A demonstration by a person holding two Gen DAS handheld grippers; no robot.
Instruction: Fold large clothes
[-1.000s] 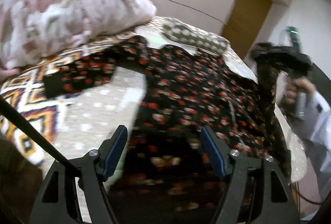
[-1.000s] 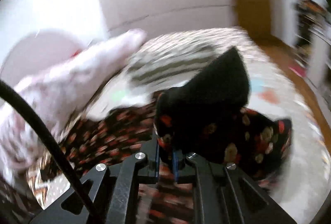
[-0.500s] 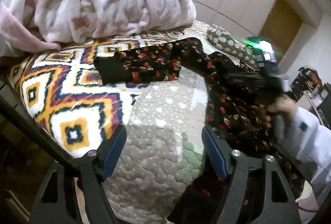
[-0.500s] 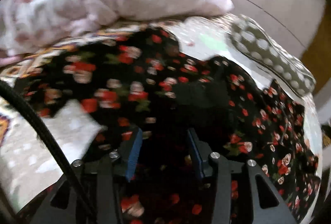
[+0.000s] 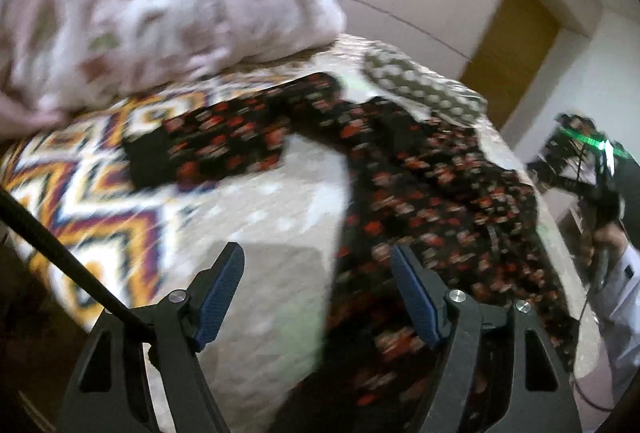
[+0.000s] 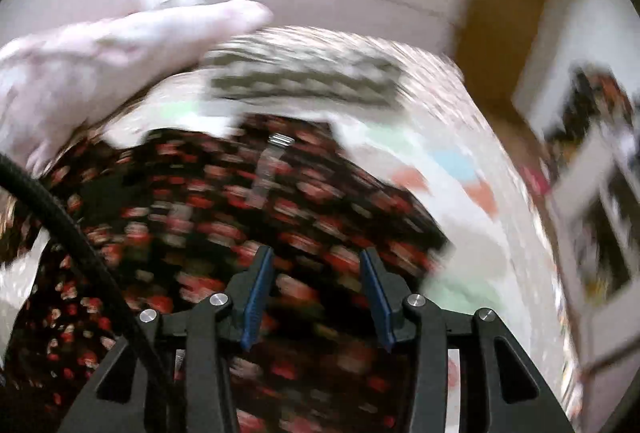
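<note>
A black garment with red flowers (image 5: 440,201) lies spread on the bed, one sleeve (image 5: 224,145) reaching left onto the patterned cover. My left gripper (image 5: 318,293) hovers over the garment's near left edge. Its jaws are opening and nothing is held between them. In the right wrist view the garment (image 6: 240,213) fills the middle, and my right gripper (image 6: 317,297) hangs open above it with no cloth pinched. The right gripper (image 5: 580,185) also shows at the far right of the left wrist view, held in a hand off the bed's side. Both views are motion-blurred.
A pink blanket pile (image 5: 140,13) sits at the bed's head, also visible in the right view as the blanket (image 6: 100,45). A spotted pillow (image 5: 420,89) lies beyond the garment. The geometric cover (image 5: 80,201) spans the left, a pale quilt (image 5: 260,233) the middle. A wooden door (image 5: 508,45) stands behind.
The right gripper held a raised fold of the garment, carried it over the garment, let go and opened, then drew back to the right. The left view swung left, then back.
</note>
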